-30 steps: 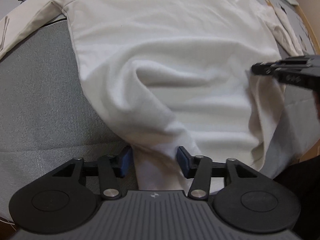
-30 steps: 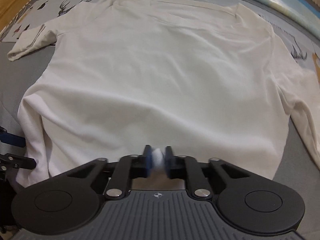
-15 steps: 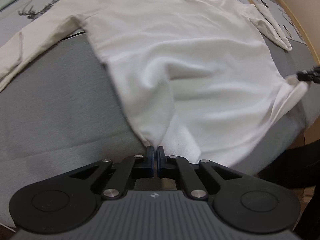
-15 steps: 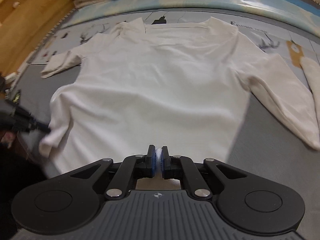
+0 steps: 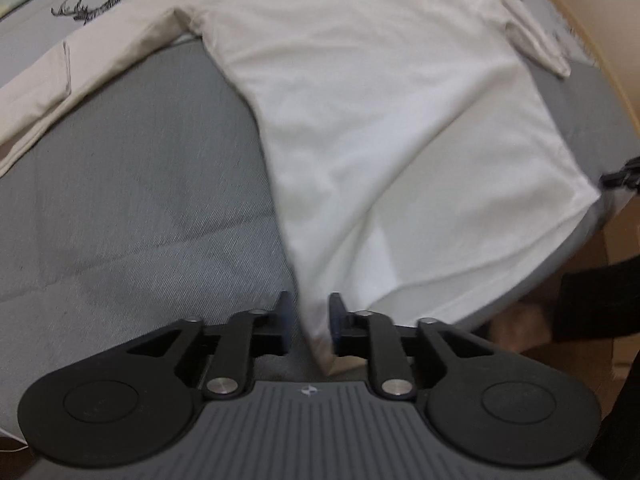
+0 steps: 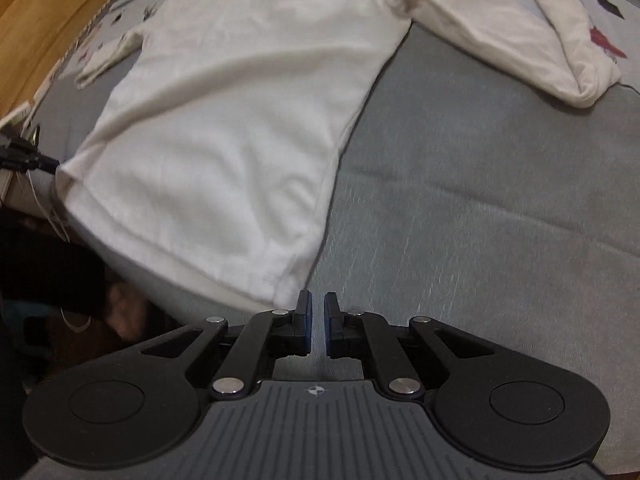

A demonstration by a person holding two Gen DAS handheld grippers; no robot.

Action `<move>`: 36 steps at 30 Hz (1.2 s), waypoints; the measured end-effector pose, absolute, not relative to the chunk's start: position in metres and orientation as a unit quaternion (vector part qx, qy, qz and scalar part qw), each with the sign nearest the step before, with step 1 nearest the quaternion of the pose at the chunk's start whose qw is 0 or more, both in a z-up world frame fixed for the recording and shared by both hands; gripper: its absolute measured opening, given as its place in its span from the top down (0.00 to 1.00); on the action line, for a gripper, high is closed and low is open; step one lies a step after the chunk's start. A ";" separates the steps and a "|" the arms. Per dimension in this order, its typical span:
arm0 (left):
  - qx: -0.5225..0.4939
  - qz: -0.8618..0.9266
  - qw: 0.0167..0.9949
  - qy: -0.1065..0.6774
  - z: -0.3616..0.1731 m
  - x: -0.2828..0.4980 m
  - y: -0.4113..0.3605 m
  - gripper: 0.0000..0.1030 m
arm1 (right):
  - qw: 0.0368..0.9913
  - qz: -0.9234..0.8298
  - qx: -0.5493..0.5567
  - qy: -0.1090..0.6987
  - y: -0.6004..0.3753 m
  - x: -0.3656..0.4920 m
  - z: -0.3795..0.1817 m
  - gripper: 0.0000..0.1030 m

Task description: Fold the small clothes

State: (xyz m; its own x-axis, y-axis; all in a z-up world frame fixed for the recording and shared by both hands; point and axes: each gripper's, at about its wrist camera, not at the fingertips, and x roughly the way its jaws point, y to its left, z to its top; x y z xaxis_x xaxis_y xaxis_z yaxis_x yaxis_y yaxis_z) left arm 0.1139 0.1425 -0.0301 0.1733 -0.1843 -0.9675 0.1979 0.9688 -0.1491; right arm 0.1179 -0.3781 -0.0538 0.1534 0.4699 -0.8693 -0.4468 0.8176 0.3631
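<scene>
A white long-sleeved shirt point(image 5: 380, 120) lies spread flat on the grey bed surface point(image 5: 140, 200), hem toward me, sleeves out to both sides. My left gripper point(image 5: 308, 316) is open, its jaws apart around the shirt's near left hem corner, not pinching it. In the right wrist view the shirt point(image 6: 240, 120) lies ahead and left. My right gripper point(image 6: 316, 316) stands just off the right hem corner, jaws slightly apart with nothing between them. Each gripper's tip shows at the edge of the other's view.
The bed's near edge runs just below the hem; a dark-clothed person point(image 5: 592, 300) stands there. A wooden frame point(image 6: 40, 20) borders the bed on the left. Printed bedding with deer drawings point(image 5: 100, 4) lies beyond the sleeves.
Both grippers pulled the hem back and apart, flattening the shirt, then opened. The left jaws were shut on the hem corner and now stand apart. The right gripper has released its corner and shifted right.
</scene>
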 end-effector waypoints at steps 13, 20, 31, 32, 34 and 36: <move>0.061 -0.211 0.742 0.633 -0.047 0.097 0.114 0.70 | 0.727 0.367 -0.089 0.574 -0.322 0.111 -0.066 0.68; 0.083 -0.211 0.733 0.641 -0.054 0.096 0.107 0.70 | 0.744 0.370 -0.157 0.534 -0.310 0.104 -0.065 0.68; 0.111 -0.203 0.729 0.645 -0.063 0.095 0.104 0.88 | 0.767 0.372 -0.180 0.491 -0.314 0.104 -0.056 0.95; 0.114 -0.205 0.729 0.643 -0.062 0.095 0.104 0.96 | 0.765 0.380 -0.174 0.489 -0.317 0.102 -0.054 0.95; 0.118 -0.210 0.731 0.638 -0.061 0.093 0.104 0.98 | 0.762 0.392 -0.159 0.491 -0.323 0.100 -0.053 0.95; 0.123 -0.220 0.732 0.632 -0.058 0.090 0.102 0.98 | 0.762 0.391 -0.141 0.496 -0.333 0.100 -0.052 0.95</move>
